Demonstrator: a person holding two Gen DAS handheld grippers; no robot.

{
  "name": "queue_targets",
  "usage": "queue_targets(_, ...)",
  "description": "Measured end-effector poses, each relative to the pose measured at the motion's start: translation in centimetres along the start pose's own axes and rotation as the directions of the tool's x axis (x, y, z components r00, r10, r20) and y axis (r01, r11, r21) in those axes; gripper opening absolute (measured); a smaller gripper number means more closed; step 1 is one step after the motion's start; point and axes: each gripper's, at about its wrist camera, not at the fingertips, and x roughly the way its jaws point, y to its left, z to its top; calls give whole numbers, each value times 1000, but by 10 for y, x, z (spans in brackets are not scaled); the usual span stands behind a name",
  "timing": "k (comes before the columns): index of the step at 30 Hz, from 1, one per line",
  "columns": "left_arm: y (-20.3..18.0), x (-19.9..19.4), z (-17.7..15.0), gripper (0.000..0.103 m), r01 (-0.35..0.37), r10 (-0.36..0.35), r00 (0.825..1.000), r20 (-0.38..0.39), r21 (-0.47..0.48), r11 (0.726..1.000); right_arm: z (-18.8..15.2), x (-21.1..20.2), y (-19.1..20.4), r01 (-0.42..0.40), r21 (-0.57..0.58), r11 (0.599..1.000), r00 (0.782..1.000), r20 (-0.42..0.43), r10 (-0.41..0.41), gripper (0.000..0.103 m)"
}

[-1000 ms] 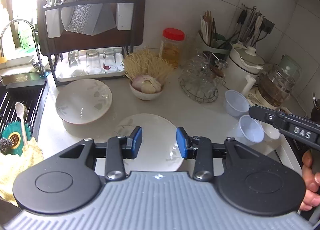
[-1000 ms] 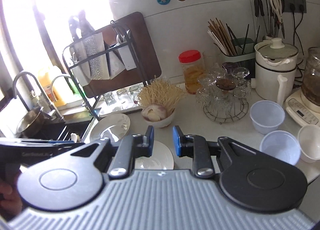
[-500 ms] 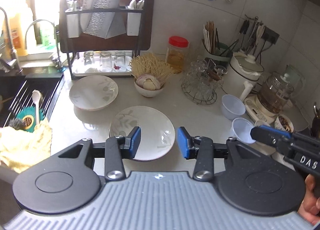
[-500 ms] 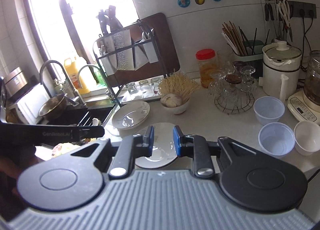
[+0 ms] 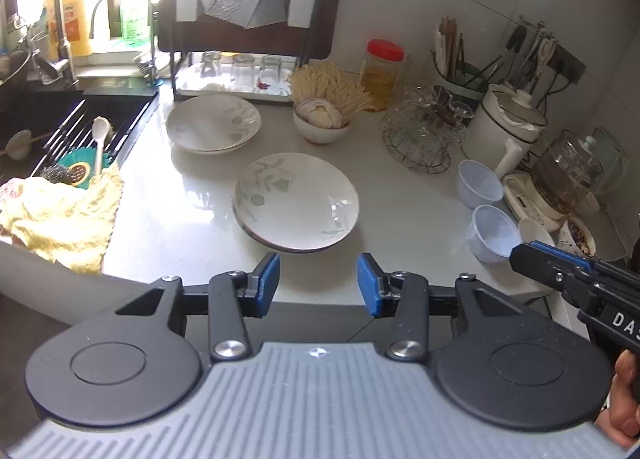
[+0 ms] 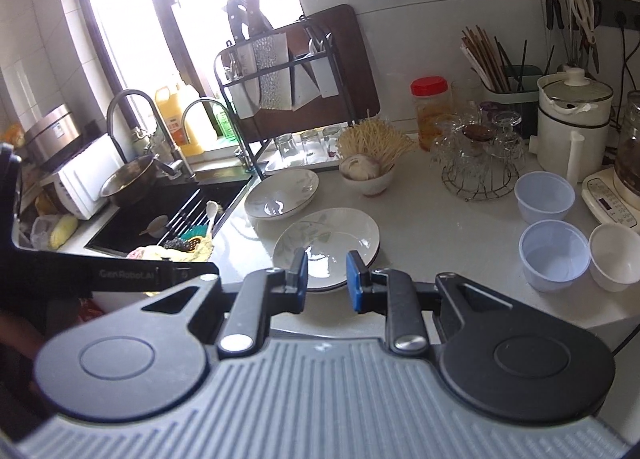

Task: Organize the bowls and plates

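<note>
A white leaf-patterned plate (image 5: pixel 296 203) sits on another plate at the middle of the counter, also visible in the right wrist view (image 6: pixel 326 237). A second such pair (image 5: pixel 214 123) (image 6: pixel 282 195) lies nearer the sink. Two translucent plastic bowls (image 5: pixel 480 183) (image 5: pixel 496 233) and a small white bowl (image 6: pixel 616 257) stand at the right. My left gripper (image 5: pixel 318 283) hovers at the counter's front edge, short of the near plate, its jaws opening with nothing between them. My right gripper (image 6: pixel 326 279) hangs before the same plate, jaws narrowly apart and empty.
A bowl of garlic (image 5: pixel 322 123), dry noodles, a red-lidded jar (image 5: pixel 382 71), a wire glass rack (image 5: pixel 424 135) and kettles crowd the back right. A dish rack (image 5: pixel 244 19) stands at the back. The sink (image 5: pixel 60 127) and a yellow cloth (image 5: pixel 64 219) are at the left.
Both grippers have drawn back from the counter, so the plates look farther off. The left gripper's jaws have spread a little wider. Neither gripper has taken hold of anything.
</note>
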Motion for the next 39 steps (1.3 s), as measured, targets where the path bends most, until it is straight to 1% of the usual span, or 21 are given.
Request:
queue_targets(5, 21, 12, 7, 49, -1, 0, 1000, -16, -37, 999, 0, 21, 2, -10, 14, 1000, 1000, -27, 10, 25)
queue_targets(7, 31, 20, 13, 50, -3, 3, 1000, -14, -33, 999, 2, 35, -1, 14, 38, 999, 999, -48, -12, 25)
queue_targets(9, 42, 30, 21, 50, -8, 7, 1000, -22, -41, 999, 6, 45, -1, 33, 44, 998, 999, -43, -32, 25)
queue_targets(12, 59, 45, 32, 50, 12, -14, 999, -34, -44, 999, 13, 60, 3, 54, 57, 997, 997, -52, -51, 25)
queue_targets(14, 67, 58, 41, 50, 7, -8, 999, -40, -33, 999, 17, 73, 7, 65, 56, 996, 996, -66, -61, 25)
queue_targets(16, 74, 71, 51, 50, 19, -20, 999, -48, -24, 1000, 20, 87, 10, 70, 66, 995, 995, -80, -65, 25)
queue_targets(19, 87, 92, 69, 50, 42, -44, 997, -57, -36, 998, 28, 106, 14, 84, 69, 994, 993, -93, -77, 25)
queue_targets(21, 95, 105, 80, 52, 49, -51, 997, -55, -39, 998, 34, 119, 14, 83, 87, 993, 992, -100, -74, 25)
queue_targets(22, 99, 112, 85, 54, 52, -54, 997, -57, -41, 998, 37, 125, 14, 84, 95, 992, 992, -104, -74, 25)
queue_targets(25, 113, 131, 101, 55, 64, -67, 996, -63, -50, 997, 44, 145, 14, 90, 110, 990, 989, -123, -77, 25)
queue_targets(28, 129, 144, 115, 57, 66, -71, 995, -65, -75, 995, 50, 168, 15, 109, 141, 984, 985, -152, -87, 25)
queue_targets(31, 145, 157, 128, 57, 60, -64, 996, -68, -66, 996, 54, 195, 23, 124, 152, 981, 982, -158, -100, 25)
queue_targets(34, 162, 171, 141, 58, 57, -62, 995, -83, -56, 997, 59, 218, 30, 103, 190, 976, 981, -181, -68, 25)
queue_targets(35, 167, 177, 146, 58, 55, -60, 994, -90, -55, 997, 62, 224, 33, 103, 190, 976, 980, -189, -66, 28)
queue_targets(36, 173, 182, 150, 58, 55, -60, 994, -95, -54, 997, 64, 230, 35, 102, 194, 976, 979, -194, -64, 33)
queue_targets(37, 178, 188, 154, 59, 56, -61, 993, -102, -51, 997, 66, 236, 37, 100, 204, 974, 979, -193, -60, 44)
queue_targets(38, 184, 194, 158, 59, 57, -61, 992, -109, -47, 997, 68, 242, 38, 100, 218, 971, 979, -193, -57, 48)
queue_targets(39, 189, 199, 162, 59, 57, -62, 991, -115, -42, 997, 70, 249, 39, 103, 229, 968, 978, -198, -57, 48)
